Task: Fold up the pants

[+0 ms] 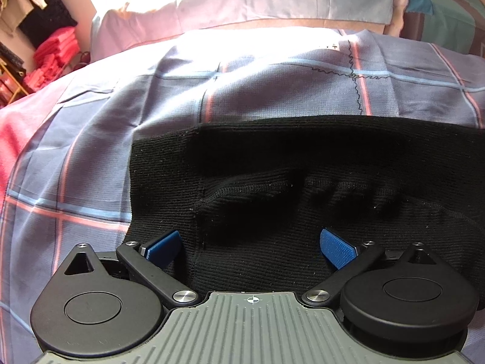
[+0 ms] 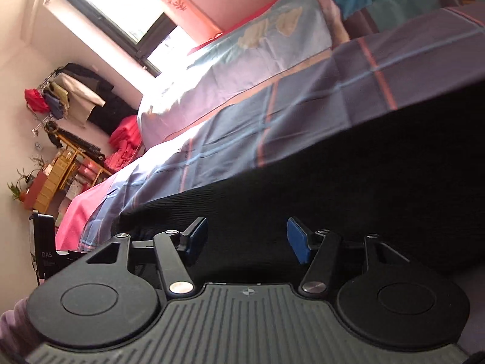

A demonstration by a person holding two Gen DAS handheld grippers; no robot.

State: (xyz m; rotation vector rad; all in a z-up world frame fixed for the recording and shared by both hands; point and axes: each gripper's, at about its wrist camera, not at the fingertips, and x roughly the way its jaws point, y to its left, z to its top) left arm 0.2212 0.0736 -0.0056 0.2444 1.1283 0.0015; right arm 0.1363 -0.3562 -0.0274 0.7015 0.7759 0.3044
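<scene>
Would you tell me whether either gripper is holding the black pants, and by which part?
Neither: the left gripper and right gripper both have open jaws over the black pants.

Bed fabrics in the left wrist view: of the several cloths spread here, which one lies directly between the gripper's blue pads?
The black knitted pants, the only dark ribbed cloth. The blue plaid bedsheet lies beyond, the pale pillow farther back.

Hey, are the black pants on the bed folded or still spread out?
Folded, at least partly: the left wrist view shows the black pants in doubled layers with a stitched edge on the plaid bedsheet.
</scene>
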